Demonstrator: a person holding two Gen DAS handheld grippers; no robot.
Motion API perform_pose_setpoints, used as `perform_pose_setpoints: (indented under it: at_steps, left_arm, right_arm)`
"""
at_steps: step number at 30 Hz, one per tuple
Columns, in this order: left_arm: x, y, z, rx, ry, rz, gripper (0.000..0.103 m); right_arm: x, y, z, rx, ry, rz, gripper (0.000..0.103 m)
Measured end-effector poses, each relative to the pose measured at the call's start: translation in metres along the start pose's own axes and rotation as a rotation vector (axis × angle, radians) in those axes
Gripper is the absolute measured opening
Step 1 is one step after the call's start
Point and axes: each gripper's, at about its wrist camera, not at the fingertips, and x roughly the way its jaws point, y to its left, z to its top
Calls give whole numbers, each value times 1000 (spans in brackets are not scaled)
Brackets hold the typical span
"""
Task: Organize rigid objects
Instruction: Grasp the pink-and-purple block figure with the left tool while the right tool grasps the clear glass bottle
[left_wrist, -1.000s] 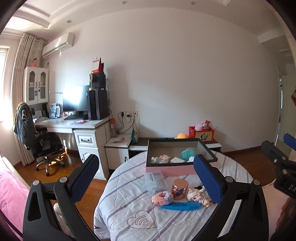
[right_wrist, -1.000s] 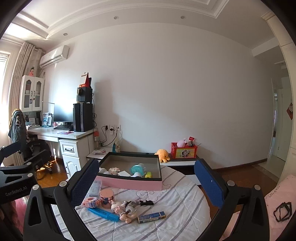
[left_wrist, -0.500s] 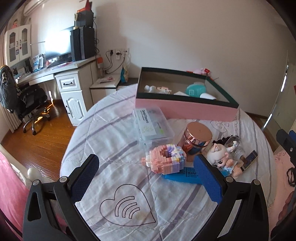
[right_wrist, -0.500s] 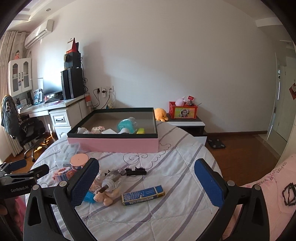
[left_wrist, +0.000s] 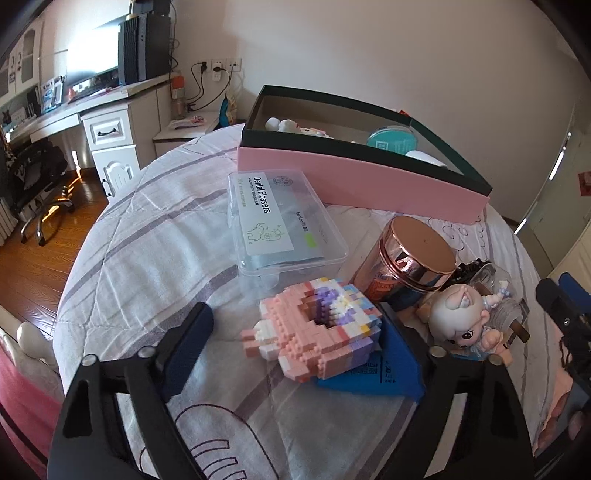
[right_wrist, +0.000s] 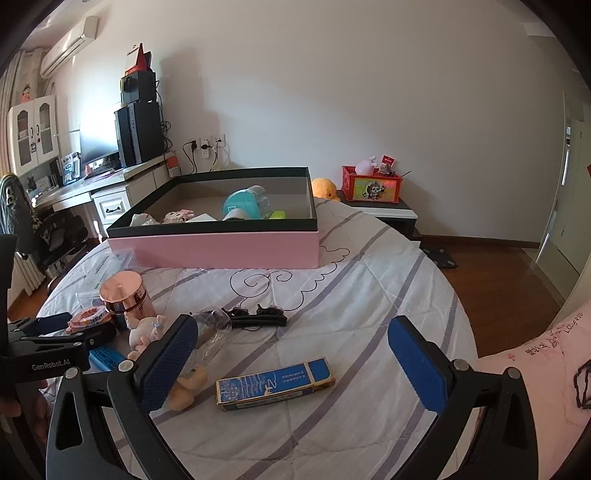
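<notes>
A pink and pastel brick-built toy (left_wrist: 317, 332) lies on the round table's striped cloth (left_wrist: 155, 236). My left gripper (left_wrist: 295, 332) is open, its jaws on either side of the toy. Behind the toy are a clear Dental Flossers case (left_wrist: 280, 218), a rose-gold lidded jar (left_wrist: 410, 258), a small doll (left_wrist: 465, 321) and a blue flat pack (left_wrist: 373, 376). A pink box with a dark rim (left_wrist: 351, 181) holds several items. My right gripper (right_wrist: 291, 358) is open above a blue and gold box (right_wrist: 275, 382).
Black sunglasses (right_wrist: 258, 317) and a clear bottle (right_wrist: 210, 328) lie mid-table. The left gripper also shows in the right wrist view (right_wrist: 48, 339). A desk (right_wrist: 96, 184), an office chair (left_wrist: 37, 177) and a low cabinet with a red toy box (right_wrist: 371, 188) stand beyond. Wooden floor surrounds the table.
Both grippers have dropped and moved in toward the table. The left one now straddles the brick toy; the right one hangs over the blue and gold box.
</notes>
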Motion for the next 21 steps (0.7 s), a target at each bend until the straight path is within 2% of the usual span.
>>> perform_pose_setpoints:
  at_steps: [1,6,11,17,21]
  left_arm:
    - [-1,1,0,-3,-2,-4,66]
    - [-12,5,-1,-9,-37,4,67]
    - [-31,7,-5,20,-71,20,67]
    - [-44,9,-6,38,-98,27,67]
    - [-40,7,-7,53,-87,22,67]
  right_arm:
    - [2,3,0,-5,4,12,103]
    - [7,20,-3,-51,29,34,103]
    - [14,29,-2,-93,62,-22,103]
    - [27,40,-4,-114,109,6,103]
    - [33,39,5,-118,121,16,101]
